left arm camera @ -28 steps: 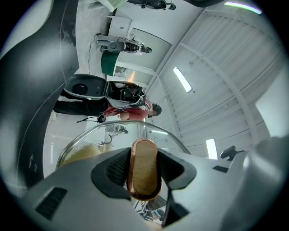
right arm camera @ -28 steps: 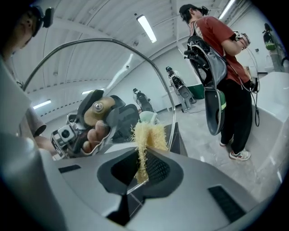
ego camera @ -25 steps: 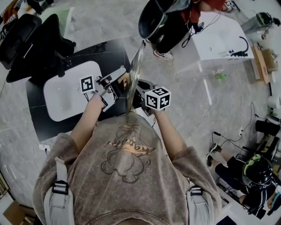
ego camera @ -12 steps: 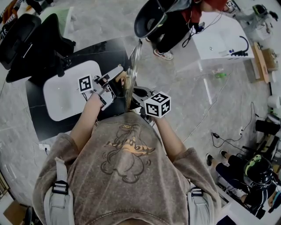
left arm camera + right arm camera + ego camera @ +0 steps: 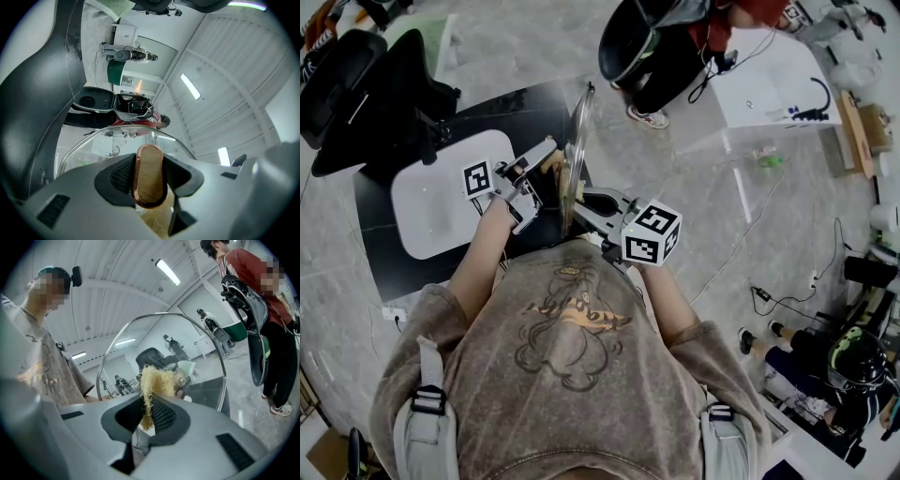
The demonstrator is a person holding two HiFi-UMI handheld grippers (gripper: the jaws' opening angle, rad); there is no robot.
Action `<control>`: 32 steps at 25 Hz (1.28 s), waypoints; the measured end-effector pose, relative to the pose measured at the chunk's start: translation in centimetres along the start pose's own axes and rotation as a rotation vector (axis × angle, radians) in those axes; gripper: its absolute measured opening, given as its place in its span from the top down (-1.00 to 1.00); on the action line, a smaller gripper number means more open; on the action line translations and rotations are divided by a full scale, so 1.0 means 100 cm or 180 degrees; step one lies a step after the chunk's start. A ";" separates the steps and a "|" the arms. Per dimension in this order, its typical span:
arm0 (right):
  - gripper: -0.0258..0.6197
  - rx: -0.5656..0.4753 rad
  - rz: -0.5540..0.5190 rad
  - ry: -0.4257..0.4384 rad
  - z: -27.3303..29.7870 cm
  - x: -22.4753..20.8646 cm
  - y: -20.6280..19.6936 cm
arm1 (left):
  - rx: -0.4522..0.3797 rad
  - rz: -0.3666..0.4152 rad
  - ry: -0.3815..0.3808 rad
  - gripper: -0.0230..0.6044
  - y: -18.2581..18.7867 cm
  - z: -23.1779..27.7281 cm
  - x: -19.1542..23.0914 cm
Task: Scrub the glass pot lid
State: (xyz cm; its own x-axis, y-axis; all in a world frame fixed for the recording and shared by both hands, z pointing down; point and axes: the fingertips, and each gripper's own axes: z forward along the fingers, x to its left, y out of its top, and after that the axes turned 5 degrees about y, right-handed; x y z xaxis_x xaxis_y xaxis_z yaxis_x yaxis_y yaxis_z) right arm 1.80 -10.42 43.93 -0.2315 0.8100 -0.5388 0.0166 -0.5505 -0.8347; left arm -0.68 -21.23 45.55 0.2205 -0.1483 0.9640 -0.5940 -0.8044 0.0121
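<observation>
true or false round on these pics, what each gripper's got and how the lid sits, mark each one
The left gripper is shut on the lid handle. True.
The right gripper is empty. False: it pinches a yellow scrubber.
The glass lid lies flat. False: it is held up on edge, between the two grippers.
The scrubber is on the lid's face opposite the handle. True.

Lid (image 5: 164, 343) lower rim hidden behind right tongs (image 5: 149, 414); scrubber (image 5: 155, 379) contact unclear.
</observation>
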 end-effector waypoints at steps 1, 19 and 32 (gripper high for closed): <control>0.80 -0.0045 -0.0019 0.0015 0.000 0.002 0.007 | 0.0001 -0.0004 0.0001 0.35 0.001 0.000 0.000; 0.80 -0.0736 -0.0324 -0.0339 -0.013 -0.034 0.112 | 0.0265 -0.0042 -0.0083 0.35 -0.013 0.000 0.001; 0.80 -0.0791 0.0094 -0.0949 -0.019 -0.117 0.097 | 0.0492 -0.0019 -0.0318 0.35 -0.031 0.002 -0.014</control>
State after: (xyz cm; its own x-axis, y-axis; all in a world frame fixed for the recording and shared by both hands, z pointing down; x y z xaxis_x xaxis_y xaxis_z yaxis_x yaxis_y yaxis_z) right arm 6.55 -24.81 41.93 -0.4993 0.6802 -0.5367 0.2541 -0.4772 -0.8412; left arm 1.03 -18.67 44.14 0.3040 -0.1937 0.9328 -0.4681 -0.8831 -0.0308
